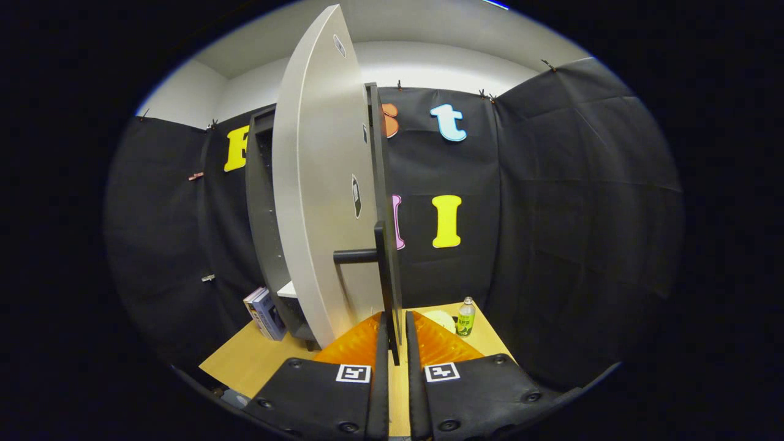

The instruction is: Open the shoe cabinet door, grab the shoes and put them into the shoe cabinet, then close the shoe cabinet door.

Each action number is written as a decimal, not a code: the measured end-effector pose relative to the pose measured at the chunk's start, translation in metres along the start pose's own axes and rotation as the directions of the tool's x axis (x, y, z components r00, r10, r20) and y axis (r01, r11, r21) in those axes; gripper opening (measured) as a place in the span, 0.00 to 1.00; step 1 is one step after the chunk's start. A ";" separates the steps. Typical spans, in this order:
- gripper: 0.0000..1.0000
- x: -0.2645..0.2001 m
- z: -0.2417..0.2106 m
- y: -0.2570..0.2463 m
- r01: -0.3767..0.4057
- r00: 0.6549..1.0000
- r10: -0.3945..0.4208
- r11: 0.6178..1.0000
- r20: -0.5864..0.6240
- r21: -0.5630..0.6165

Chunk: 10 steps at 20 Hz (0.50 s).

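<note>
Your gripper [392,343], lower centre of frame, has its fingers drawn narrow around the thin black vertical bar handle [381,257] of the pale grey cabinet door [318,202]; pad contact is hard to confirm. At left, a dark cabinet body [263,214] stands open behind the door, small boxes [264,313] beside its foot. No shoes seen. Right of the fingers, a green bottle [465,316] stands on the wooden table [245,361]. Risk: the handle slipping out during the swing. Open room lies rightward.
</note>
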<state>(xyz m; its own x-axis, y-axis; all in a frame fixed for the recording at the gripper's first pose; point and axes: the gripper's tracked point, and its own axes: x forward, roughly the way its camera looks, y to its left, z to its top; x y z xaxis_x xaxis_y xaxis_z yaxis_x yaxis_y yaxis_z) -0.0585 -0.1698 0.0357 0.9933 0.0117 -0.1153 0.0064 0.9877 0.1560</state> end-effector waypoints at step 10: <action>0.98 -0.072 -0.074 0.084 -0.114 0.979 0.112 0.993 -0.171 -0.006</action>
<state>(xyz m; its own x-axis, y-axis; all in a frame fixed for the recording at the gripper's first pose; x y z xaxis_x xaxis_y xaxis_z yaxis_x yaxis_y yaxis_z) -0.1381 -0.0763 -0.0151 0.9531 0.1486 -0.2635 -0.1080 0.9808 0.1626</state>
